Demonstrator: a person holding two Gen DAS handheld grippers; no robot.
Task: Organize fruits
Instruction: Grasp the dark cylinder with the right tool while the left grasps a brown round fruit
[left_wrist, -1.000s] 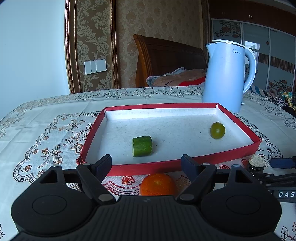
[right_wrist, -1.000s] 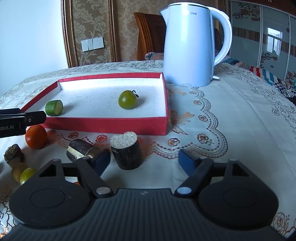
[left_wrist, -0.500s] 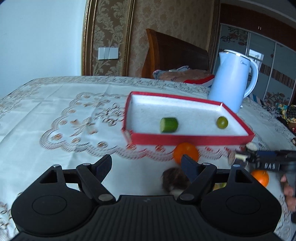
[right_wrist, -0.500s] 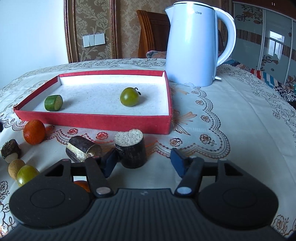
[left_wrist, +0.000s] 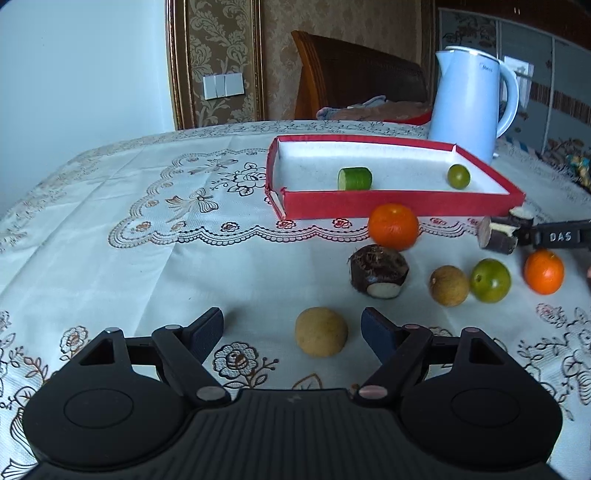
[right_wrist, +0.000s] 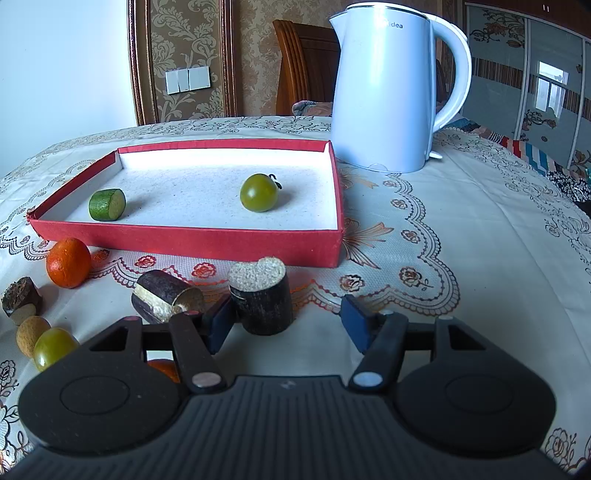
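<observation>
Currently, the left tongs (left_wrist: 291, 328) are held open around a round tan fruit (left_wrist: 321, 331); the right tongs (right_wrist: 282, 321), just narrowed, remain open beside a dark upright cut cylinder (right_wrist: 264, 299).

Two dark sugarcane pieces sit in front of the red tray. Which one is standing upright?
The dark sugarcane stub just inside the right gripper's jaws stands upright, pale cut face on top. The other dark piece, to its left in the right wrist view, lies on its side.
</observation>
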